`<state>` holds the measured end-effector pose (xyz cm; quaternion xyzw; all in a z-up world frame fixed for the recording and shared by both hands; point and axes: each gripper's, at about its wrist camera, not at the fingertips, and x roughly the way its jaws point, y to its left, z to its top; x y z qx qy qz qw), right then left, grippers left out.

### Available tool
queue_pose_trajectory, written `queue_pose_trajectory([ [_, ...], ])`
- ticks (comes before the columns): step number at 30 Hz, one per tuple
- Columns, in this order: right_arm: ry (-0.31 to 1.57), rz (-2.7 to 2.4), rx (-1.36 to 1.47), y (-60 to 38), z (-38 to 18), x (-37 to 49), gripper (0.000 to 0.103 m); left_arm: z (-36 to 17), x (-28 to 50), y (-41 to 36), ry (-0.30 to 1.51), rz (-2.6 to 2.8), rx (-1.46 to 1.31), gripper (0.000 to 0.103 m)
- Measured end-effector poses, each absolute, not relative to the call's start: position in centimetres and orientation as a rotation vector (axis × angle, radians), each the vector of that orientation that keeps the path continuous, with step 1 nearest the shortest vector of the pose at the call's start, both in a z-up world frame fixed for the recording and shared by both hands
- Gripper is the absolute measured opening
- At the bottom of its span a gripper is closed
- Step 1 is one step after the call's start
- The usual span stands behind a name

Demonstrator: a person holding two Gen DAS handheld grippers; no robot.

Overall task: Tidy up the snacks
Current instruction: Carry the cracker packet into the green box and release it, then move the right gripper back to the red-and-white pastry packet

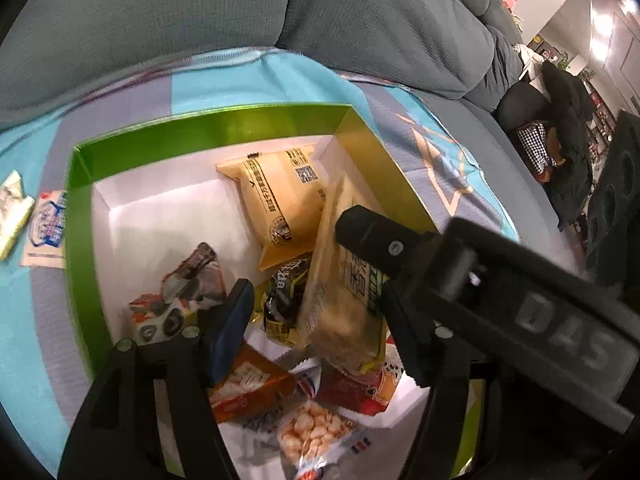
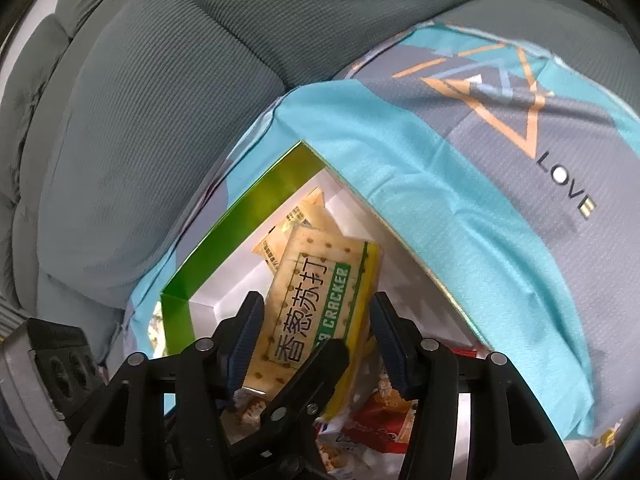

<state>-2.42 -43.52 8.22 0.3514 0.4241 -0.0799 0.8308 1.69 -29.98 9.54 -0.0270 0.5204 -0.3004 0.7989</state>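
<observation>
Right now the right gripper (image 2: 316,320) pinches the cracker pack (image 2: 320,280), tilted upright over the box (image 2: 256,200), pads on both its sides. Left gripper (image 1: 316,312) stands spread, jaws free of the pack, pointing down into the same box. Box holds a tan pack (image 1: 276,196) by its far wall, other snacks at the near side. Two sachets (image 1: 44,224) lie on the cloth (image 1: 40,320) just beside the box's left wall.

A cracker packet (image 2: 320,292) stands tilted among mixed snack packets (image 1: 280,360) in the green-rimmed box (image 1: 208,128).
</observation>
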Motion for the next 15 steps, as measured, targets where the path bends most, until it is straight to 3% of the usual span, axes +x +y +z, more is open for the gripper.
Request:
queue_pose_trajectory([
  [2,0.889,-0.185,0.715,-43.4,8.5,-2.6,0.058,10.8,0.9,-29.2,1.07,-0.646,-0.043,0.066],
  [7,0.802,-0.158,0.683,-42.6,10.4,-4.2,0.078,13.2,-0.4,-24.8,0.983,-0.638,-0.098,0.081],
  [15,0.75,-0.133,0.557,-39.2,12.9,-5.3,0.086,14.9,-2.1,-14.5,0.921,-0.462,-0.118,0.092],
])
